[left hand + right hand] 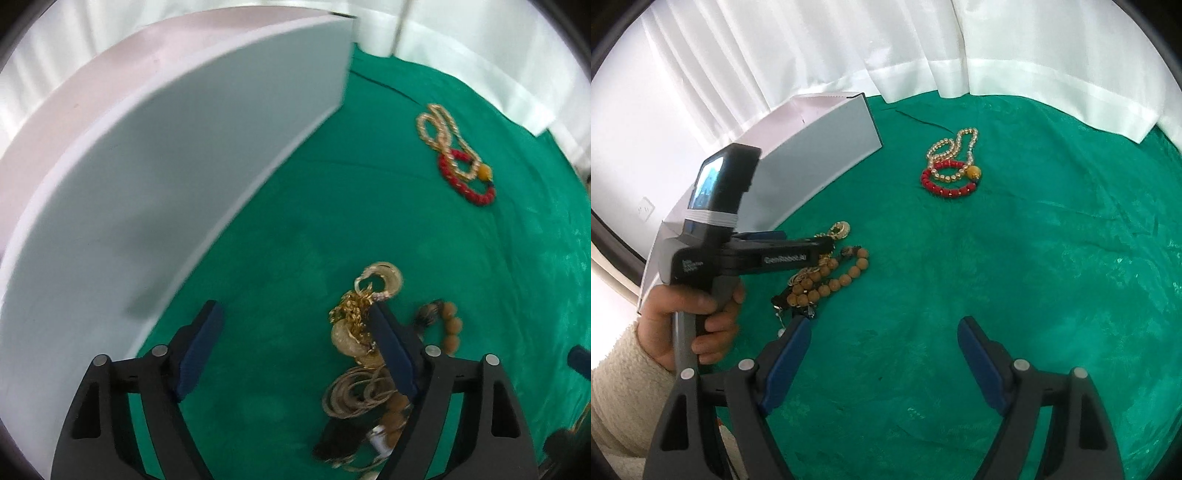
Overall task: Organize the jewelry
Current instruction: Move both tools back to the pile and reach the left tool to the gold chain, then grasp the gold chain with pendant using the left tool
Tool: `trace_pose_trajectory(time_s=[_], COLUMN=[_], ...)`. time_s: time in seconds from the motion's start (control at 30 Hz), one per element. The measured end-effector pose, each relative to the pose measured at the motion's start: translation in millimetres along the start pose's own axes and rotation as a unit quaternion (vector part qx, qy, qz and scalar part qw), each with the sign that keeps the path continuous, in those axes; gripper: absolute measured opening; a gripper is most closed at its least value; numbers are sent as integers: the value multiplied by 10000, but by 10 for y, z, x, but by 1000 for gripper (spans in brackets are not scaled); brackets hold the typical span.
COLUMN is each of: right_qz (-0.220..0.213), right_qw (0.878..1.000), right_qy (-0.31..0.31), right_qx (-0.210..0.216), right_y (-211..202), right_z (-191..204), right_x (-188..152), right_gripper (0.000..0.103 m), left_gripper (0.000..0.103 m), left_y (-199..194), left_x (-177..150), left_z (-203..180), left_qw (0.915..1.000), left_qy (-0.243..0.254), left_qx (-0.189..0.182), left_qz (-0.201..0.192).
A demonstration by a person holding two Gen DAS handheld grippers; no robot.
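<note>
Left claw (295, 317) finger hides part of jewelry pile (354, 332) (tangled, blurred).

"GenRobot.AI" is printed in pale letters along the black side of the left gripper (820, 247), as seen from the right wrist view. A smaller block of text on its handle body is too blurred to be read.

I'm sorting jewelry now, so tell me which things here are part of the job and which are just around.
Part of the job:
- gold jewelry pile
- brown bead string
- red bead bracelet
- pale bead necklace
- white box

Just around:
- green cloth
- white curtain
</note>
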State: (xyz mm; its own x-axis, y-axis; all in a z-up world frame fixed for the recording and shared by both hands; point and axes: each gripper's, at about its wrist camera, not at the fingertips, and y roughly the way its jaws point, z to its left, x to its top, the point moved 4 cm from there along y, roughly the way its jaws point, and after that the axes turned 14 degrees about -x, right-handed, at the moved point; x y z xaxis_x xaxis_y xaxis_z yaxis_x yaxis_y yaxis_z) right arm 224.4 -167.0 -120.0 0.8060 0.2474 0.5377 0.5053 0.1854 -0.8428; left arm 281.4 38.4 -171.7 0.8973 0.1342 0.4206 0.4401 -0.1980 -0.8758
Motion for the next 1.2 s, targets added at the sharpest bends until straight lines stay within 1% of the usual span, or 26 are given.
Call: trace_pose_trajectory(time_s=[0.1,0.17,0.27,0.33,0.47,0.5,0.57,0.63,0.67,0.7,0.8,0.93,1.07,1.1,1.13,1.2], right_qz=[7,27,60,-3,-102,-91,-39,112,142,160,267,397,607,638,632,504], right_qw=[10000,10000,9999,9995,9969,9952,9897,9848,9845,9850,9826,9795,9785,9784,9791,9839], right_qy=[-69,-78,-79,-185,-605,-768,-1016,-1085,-1011,-943,-811,-673,-444,-401,-341,-191], right_qx=[-36,-34,-122,-238,-490,-606,-1012,-1348,-1426,-1438,-1651,-1854,-1918,-1924,-1903,-1704], right_y=[57,124,288,398,612,676,808,898,895,880,775,596,373,323,252,71], right_z=[7,8,47,144,463,539,593,515,430,367,82,-254,-543,-571,-596,-623], right_x=[8,37,142,255,449,467,471,446,430,418,306,70,-228,-279,-335,-423], right_gripper=[84,84,84,84,84,84,84,84,84,84,84,84,84,84,84,84], left_gripper=[83,83,83,83,83,83,84,84,84,84,86,86,86,86,86,87], left_y=[-128,-202,-293,-349,-466,-488,-534,-585,-617,-613,-659,-761,-913,-926,-968,-1082], left_x=[-138,-265,-383,-449,-611,-650,-737,-772,-825,-818,-935,-1090,-1288,-1302,-1330,-1392], left_z=[154,269,428,498,616,633,674,682,700,698,705,731,755,742,742,748], left_qw=[9997,9995,9990,9988,9982,9982,9983,9983,9984,9984,9987,9988,9991,9993,9995,9997], left_qy=[-149,-247,-337,-372,-455,-460,-478,-484,-481,-473,-424,-375,-262,-239,-225,-236], left_qx=[156,211,271,306,355,355,317,300,287,282,290,313,344,301,202,-65], left_qz=[-86,-62,-70,-103,-133,-139,-128,-114,-108,-99,-64,-21,24,24,13,-41])
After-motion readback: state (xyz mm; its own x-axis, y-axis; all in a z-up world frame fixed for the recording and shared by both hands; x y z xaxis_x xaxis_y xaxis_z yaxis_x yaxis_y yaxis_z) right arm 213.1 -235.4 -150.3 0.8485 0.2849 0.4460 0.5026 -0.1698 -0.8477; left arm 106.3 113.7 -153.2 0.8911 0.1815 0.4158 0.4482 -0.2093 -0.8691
